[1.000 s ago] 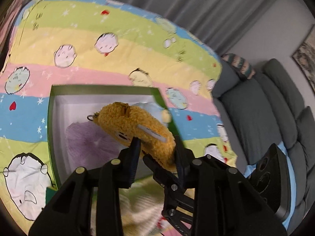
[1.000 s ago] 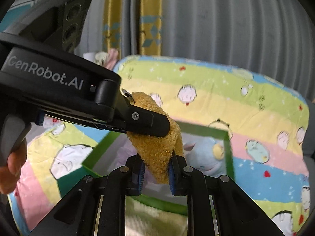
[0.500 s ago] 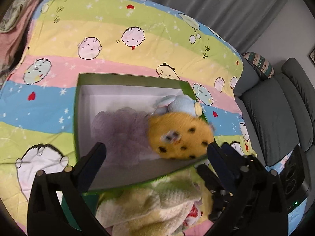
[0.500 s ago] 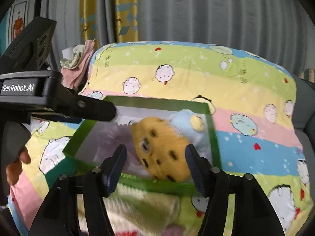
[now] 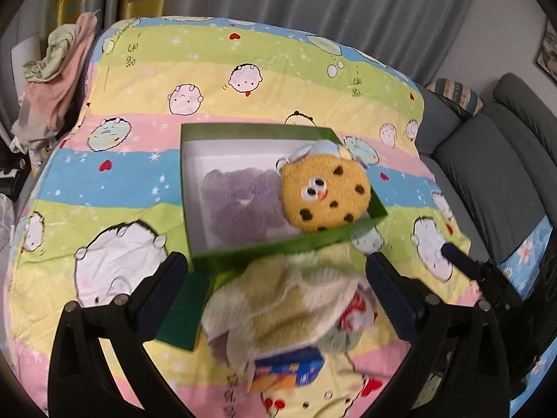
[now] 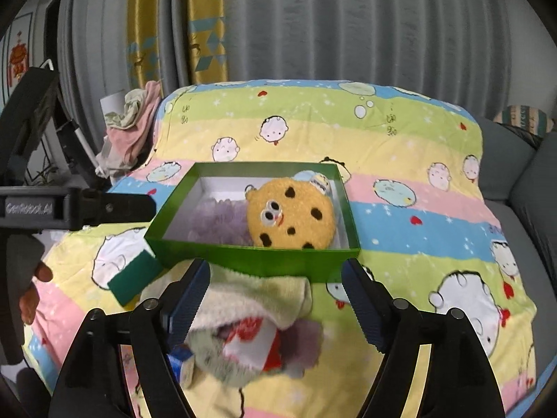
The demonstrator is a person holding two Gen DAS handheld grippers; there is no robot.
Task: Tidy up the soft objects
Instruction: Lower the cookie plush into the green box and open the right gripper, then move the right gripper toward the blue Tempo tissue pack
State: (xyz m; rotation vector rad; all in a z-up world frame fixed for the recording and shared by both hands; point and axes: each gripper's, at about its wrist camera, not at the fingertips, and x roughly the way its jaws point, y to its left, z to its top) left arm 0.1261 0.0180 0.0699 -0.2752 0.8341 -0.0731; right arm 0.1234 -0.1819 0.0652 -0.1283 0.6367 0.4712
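A yellow cookie plush (image 5: 325, 196) (image 6: 290, 217) lies face up in the right half of the green box (image 5: 289, 245) (image 6: 257, 257). It rests partly on a purple fluffy item (image 5: 240, 202) and a light blue plush (image 5: 315, 148). My left gripper (image 5: 276, 264) stands wide open, back from the box's front wall, with nothing held. My right gripper (image 6: 275, 270) is empty too and its jaws are opening. Below both lies a heap with a cream knitted cloth (image 5: 289, 296) (image 6: 243, 299) and a blue-orange carton (image 5: 289, 369).
The box sits on a bed with a striped cartoon blanket (image 5: 139, 181). A dark green lid (image 5: 181, 310) lies left of the heap. Clothes are piled (image 5: 52, 80) at the far left. A grey sofa (image 5: 487, 160) runs along the right, with curtains behind.
Both grippers were shut on the cookie plush above the box. They let it go, it dropped into the box, and both drew back with open jaws.
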